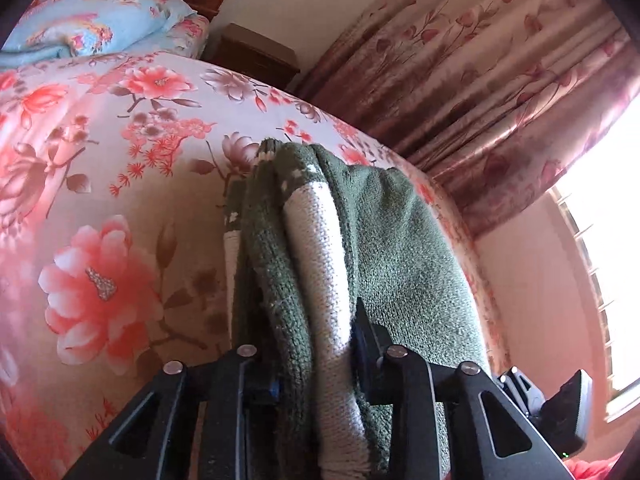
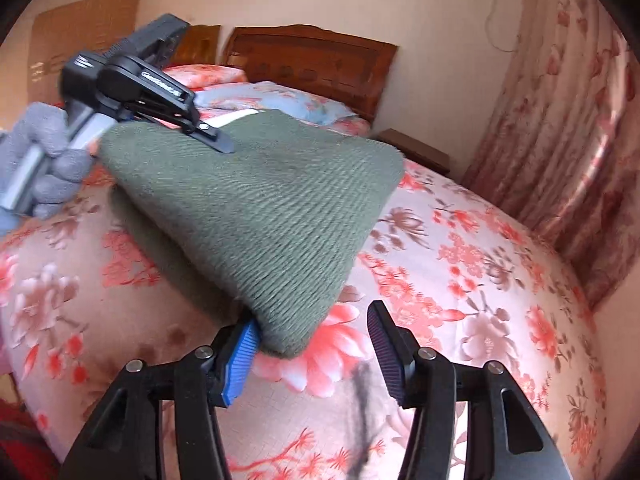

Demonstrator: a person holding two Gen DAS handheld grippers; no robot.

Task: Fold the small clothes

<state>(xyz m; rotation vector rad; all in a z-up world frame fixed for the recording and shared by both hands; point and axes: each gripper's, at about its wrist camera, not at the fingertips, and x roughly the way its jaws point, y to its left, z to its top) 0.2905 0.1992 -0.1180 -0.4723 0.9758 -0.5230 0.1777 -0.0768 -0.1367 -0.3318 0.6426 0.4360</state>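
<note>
Black tool (image 2: 310, 346) with silver screws, ribbed blue pads (image 2: 240, 356); grey knitted glove (image 2: 48, 160).

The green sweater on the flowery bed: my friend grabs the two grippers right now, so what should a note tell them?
Left gripper: shut on a bunched fold of the green sweater, green and white knit between its fingers.
Right gripper: open; its blue pad sits beside the sweater's near corner, not pinching it.
The sweater lies partly lifted over the floral bedspread, held up at the far side by the left gripper.
Done: the sweater looks doubled over at least once.
Left: lay the held part down, square the edges, release.
</note>
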